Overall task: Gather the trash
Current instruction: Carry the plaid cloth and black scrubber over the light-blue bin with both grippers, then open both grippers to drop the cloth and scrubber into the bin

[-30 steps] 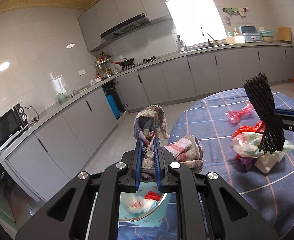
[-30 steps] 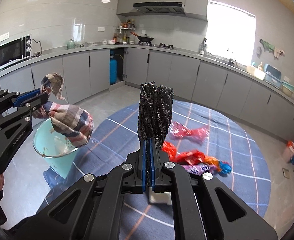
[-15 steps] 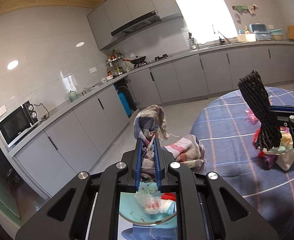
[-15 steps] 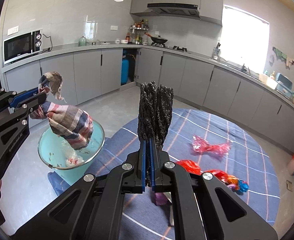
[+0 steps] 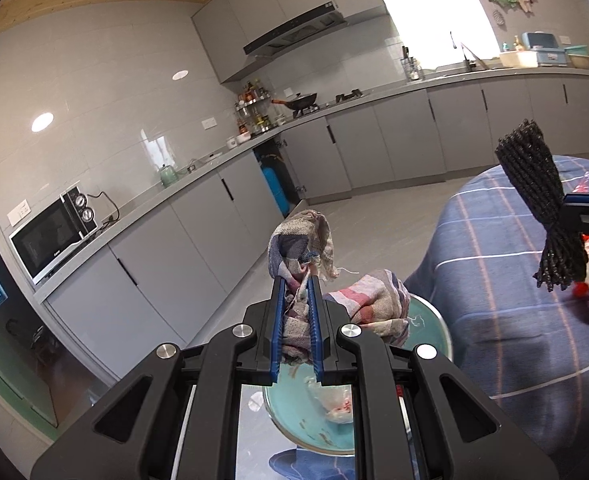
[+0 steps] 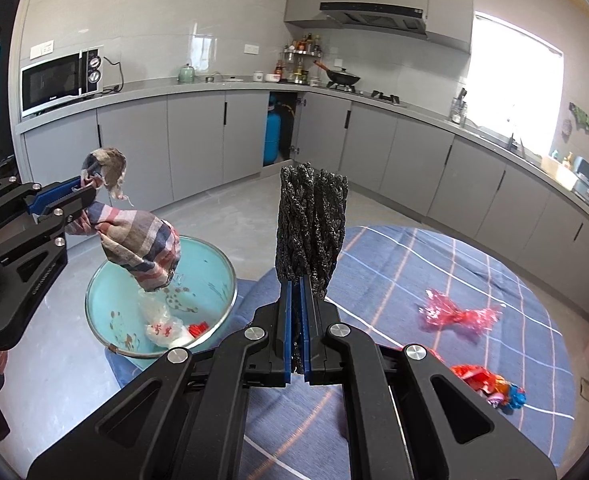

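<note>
Nearest the right wrist camera, the right gripper (image 6: 297, 344) is clamped on a black foam net (image 6: 311, 226), which stands upright out of the blue pads; the same net appears at the right edge of the left wrist view (image 5: 542, 204). Nearest the left wrist camera, the left gripper (image 5: 297, 322) is closed on a striped cloth (image 5: 302, 248), with one crumpled end sticking up above the pads and the bulk of the cloth hanging off to the right. Seen from the right wrist, the left gripper (image 6: 76, 196) enters from the left, and the cloth (image 6: 138, 240) droops from it over a light blue bin (image 6: 106, 280).

The bin (image 5: 438, 320) stands on the floor just beside the edge of a round table with a blue checked tablecloth (image 6: 454, 264). Inside the bin lie a crumpled clear plastic bag (image 6: 162, 324) and a small red scrap (image 6: 198, 327).

Farther out on the tablecloth lie a pink wrapper (image 6: 454, 314) and, at the right, a cluster of red, orange and blue wrappers (image 6: 490, 390).

Beyond the table, grey cabinets run along the walls, with a microwave (image 6: 60, 80) on the counter at the left, a blue gas cylinder (image 6: 273, 134) in an open cupboard and a black wok (image 6: 342, 77) on the stove.
</note>
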The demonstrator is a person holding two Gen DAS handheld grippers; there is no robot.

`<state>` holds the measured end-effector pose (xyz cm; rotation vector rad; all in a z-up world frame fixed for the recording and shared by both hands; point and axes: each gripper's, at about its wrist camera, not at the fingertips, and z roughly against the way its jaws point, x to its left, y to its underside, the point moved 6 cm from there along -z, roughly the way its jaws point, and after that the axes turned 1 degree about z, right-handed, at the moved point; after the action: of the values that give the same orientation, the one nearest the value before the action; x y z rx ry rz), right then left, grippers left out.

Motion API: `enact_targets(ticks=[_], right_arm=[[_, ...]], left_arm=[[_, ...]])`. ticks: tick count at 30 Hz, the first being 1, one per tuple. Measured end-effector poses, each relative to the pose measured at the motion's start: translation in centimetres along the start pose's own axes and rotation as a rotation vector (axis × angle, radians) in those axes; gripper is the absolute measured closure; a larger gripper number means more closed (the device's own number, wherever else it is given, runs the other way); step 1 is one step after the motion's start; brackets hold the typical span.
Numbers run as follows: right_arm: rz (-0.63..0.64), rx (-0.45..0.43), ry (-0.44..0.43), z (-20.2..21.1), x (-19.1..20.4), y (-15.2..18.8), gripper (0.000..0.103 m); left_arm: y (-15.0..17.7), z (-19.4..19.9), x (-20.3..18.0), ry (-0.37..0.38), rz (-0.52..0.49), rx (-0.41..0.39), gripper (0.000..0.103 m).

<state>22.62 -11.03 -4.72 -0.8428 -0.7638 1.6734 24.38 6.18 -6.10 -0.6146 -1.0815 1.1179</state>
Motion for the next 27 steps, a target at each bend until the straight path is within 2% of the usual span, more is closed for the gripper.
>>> enact_targets(ticks=[9, 27], right_arm=[[0.026, 0.006, -0.041, -1.9, 2.2, -0.9, 0.098], [0.078, 0.033, -0.178, -7.0, 7.9, -2.0, 0.098]], left_arm=[[0.9, -1.9, 1.5, -0.056, -0.017, 0.023, 0.091], [3.5, -6.0, 3.0, -0.050, -0.013, 0.117, 0.090]])
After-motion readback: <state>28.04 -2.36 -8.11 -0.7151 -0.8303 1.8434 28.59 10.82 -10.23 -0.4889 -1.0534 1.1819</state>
